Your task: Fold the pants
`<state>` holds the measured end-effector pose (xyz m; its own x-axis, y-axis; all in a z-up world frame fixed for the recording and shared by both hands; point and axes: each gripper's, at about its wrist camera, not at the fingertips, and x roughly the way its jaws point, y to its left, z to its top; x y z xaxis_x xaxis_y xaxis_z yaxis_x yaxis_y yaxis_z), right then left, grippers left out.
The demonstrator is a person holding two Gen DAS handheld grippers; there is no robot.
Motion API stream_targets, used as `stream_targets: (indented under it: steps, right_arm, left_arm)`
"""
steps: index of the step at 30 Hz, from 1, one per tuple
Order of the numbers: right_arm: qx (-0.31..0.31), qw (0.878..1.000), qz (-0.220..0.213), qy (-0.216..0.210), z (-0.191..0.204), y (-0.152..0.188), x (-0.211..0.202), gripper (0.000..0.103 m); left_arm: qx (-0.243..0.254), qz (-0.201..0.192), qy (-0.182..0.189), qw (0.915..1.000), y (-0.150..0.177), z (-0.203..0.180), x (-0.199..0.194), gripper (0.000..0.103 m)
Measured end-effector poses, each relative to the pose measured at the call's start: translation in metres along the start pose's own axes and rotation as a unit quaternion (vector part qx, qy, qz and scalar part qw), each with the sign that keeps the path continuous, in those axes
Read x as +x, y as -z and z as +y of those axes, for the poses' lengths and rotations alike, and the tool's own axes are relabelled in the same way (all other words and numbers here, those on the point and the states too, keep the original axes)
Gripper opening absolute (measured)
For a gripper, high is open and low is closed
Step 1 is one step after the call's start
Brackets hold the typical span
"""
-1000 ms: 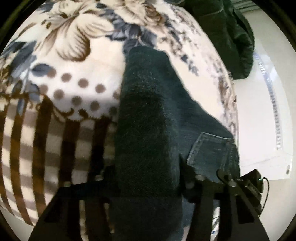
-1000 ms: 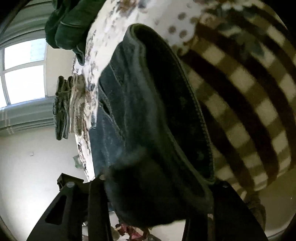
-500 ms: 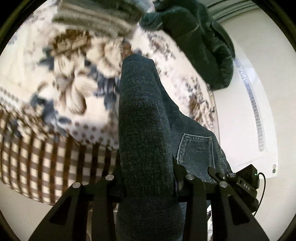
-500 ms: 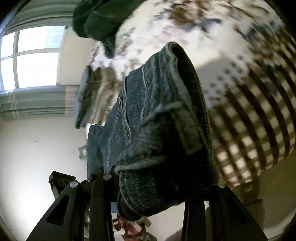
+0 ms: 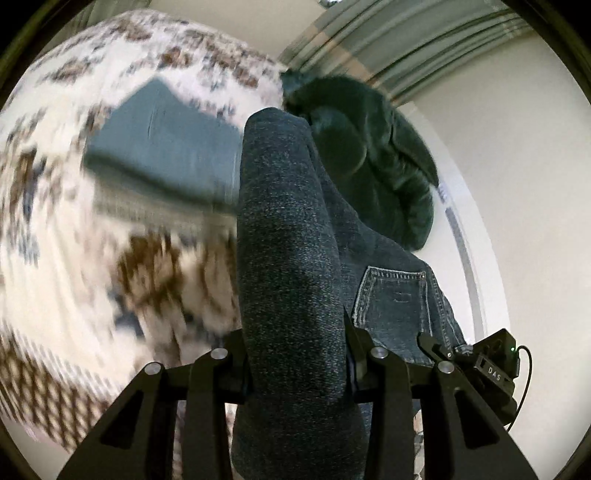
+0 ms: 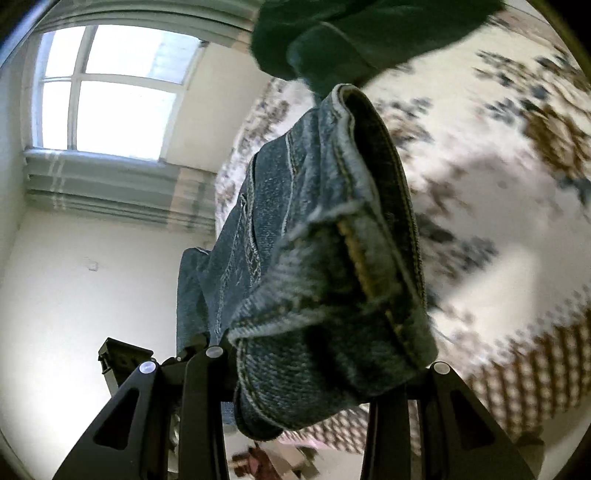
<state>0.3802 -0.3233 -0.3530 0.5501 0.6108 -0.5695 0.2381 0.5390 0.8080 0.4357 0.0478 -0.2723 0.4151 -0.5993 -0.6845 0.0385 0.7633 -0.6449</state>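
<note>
Dark blue denim pants (image 5: 291, 258) hang between both grippers above a floral bedspread (image 5: 66, 229). My left gripper (image 5: 295, 369) is shut on a thick fold of the pants; a back pocket (image 5: 395, 295) shows to its right. My right gripper (image 6: 314, 373) is shut on the bunched waistband end of the pants (image 6: 325, 258), which shows yellow stitching. The right gripper's body (image 5: 495, 365) shows at the right of the left wrist view. The fingertips are hidden in cloth.
A dark green garment (image 5: 373, 158) lies at the bed's far edge, also in the right wrist view (image 6: 351, 33). A folded teal item (image 5: 162, 147) lies on the bedspread. A window (image 6: 110, 92) and white wall stand at left of the right wrist view.
Both grippers have lifted and tilted upward with the pants; the bed has dropped away, and the wall, window and green garment have come more into view.
</note>
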Motion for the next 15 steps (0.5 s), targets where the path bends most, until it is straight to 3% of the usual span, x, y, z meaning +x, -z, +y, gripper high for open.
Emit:
stream_targets:
  steps: [8,15]
  right_arm:
    - [0.001,0.999,-0.016,-0.033,0.080,-0.062,0.124,0.038]
    - [0.005,0.999,0.009,-0.036,0.087,-0.123,0.259,0.038]
  left_arm:
    - [0.017,-0.019,-0.008,0.9996,-0.141,0.055,-0.002,0.033]
    - [-0.008,-0.014,-0.027,0.9995,-0.213,0.128,0.043,0.033]
